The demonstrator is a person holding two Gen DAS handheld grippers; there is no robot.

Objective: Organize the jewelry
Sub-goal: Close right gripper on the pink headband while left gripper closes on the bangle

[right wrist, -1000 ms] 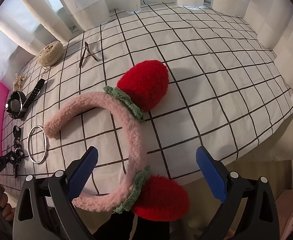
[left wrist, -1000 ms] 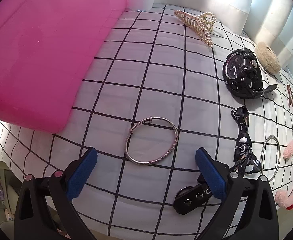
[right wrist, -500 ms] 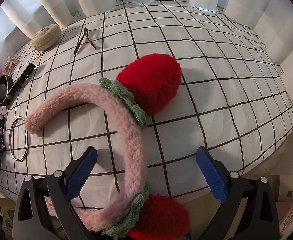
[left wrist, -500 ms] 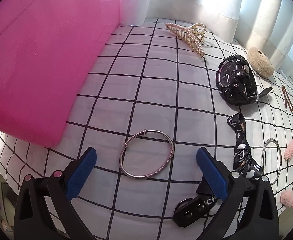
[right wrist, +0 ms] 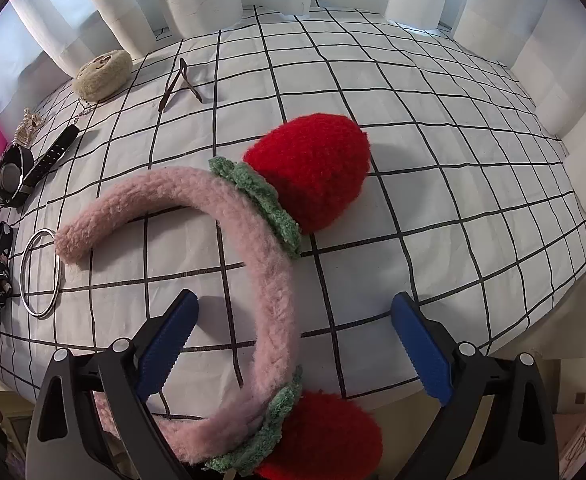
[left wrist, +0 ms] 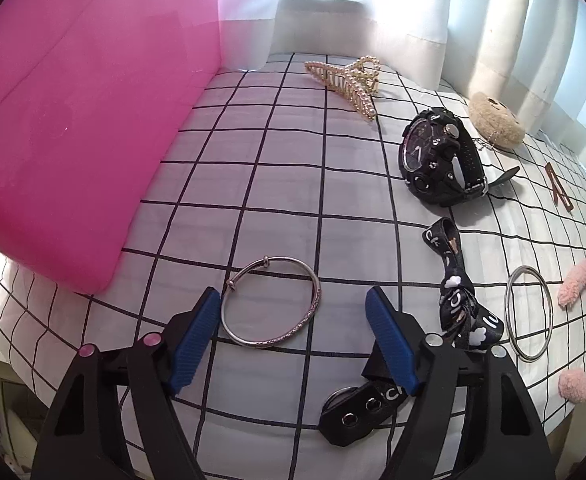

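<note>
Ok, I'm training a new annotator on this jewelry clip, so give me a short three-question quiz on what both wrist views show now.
1. True or false: the left gripper has its pads pressed on the silver bangle.
2. Multiple choice: what lies between the open fingers of the right gripper? A) the black watch B) the pink strawberry headband C) the brown hair clip
3. Fill in: in the left wrist view, the pearl claw clip lies beyond the bangle, near the ____ box.

Key
1. False. The jaws have just been closing with the bangle between them, but no pad presses on it.
2. B
3. pink
</note>
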